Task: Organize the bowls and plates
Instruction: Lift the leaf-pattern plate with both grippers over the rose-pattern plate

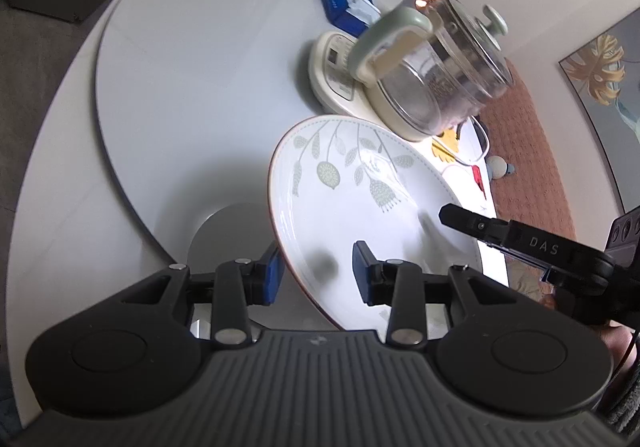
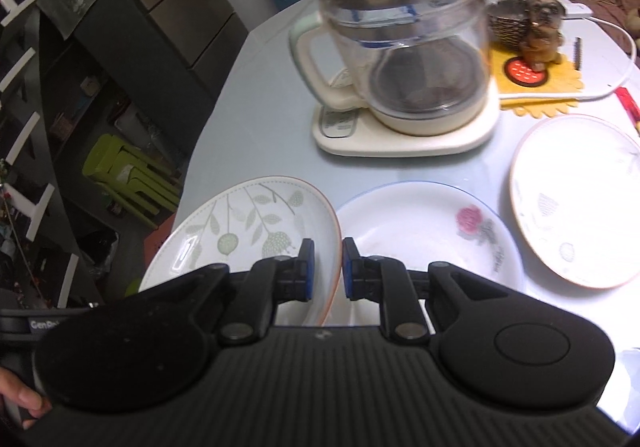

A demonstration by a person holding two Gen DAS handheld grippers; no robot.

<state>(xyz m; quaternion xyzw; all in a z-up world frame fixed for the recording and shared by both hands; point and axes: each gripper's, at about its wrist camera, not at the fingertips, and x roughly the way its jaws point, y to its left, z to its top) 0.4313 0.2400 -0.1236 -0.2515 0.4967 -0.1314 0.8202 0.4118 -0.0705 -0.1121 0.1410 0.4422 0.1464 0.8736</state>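
Leaf plate point(image 2: 248, 231): tilted up on edge off the table point(image 1: 180, 87), rim caught between both grippers, so it's basically mid-air above the near edge.
Right gripper point(image 2: 325, 270): blue pads point(image 2: 307, 267) pinched on the plate's rim from the near side, looks like a proper clamp, only the rim's thickness between them.
Left gripper point(image 1: 316, 273): jaws wider, one pad under the rim and one over the plate's face; can't tell if it's actually squeezing or just straddling.
Which way it goes: I'd guess onto the rose plate point(image 2: 432, 243), lying flat just right of the right gripper and touching distance from the held rim. Right hand is nearer.
Third plate point(image 2: 576, 199): further right, blown out by glare, pattern barely readable.
Kettle point(image 2: 404, 47): on its base behind the plates, well clear.
Hidden: the held plate's bottom edge sits behind the gripper body. No bowls visible anywhere.
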